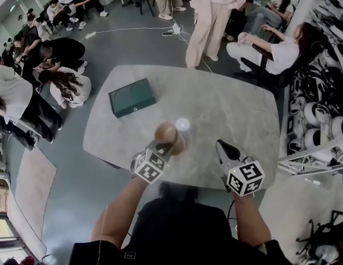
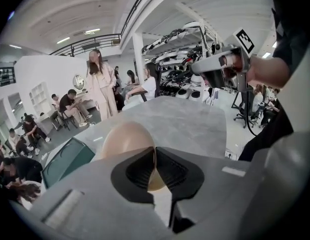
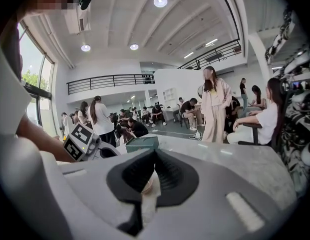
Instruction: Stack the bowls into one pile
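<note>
Tan bowl (image 1: pixel 164 132), frame centre, tilted, rim pinched in the left claw (image 1: pixel 170 146). Darker brown bowl (image 1: pixel 181 144) shows just lower right of it. Small white bowl (image 1: pixel 182 124) rests on the bench (image 1: pixel 232 109), just above.

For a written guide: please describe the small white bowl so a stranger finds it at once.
Find the grey table, then the dark green box on it. Nearer the camera than the box, beside the tan bowl, stands the white bowl: the only pale one.

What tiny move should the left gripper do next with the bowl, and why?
Probably lower the tan bowl a little: the left gripper pinches its rim, it hangs tilted over what looks like a darker bowl, so setting it in there would stack them.
</note>
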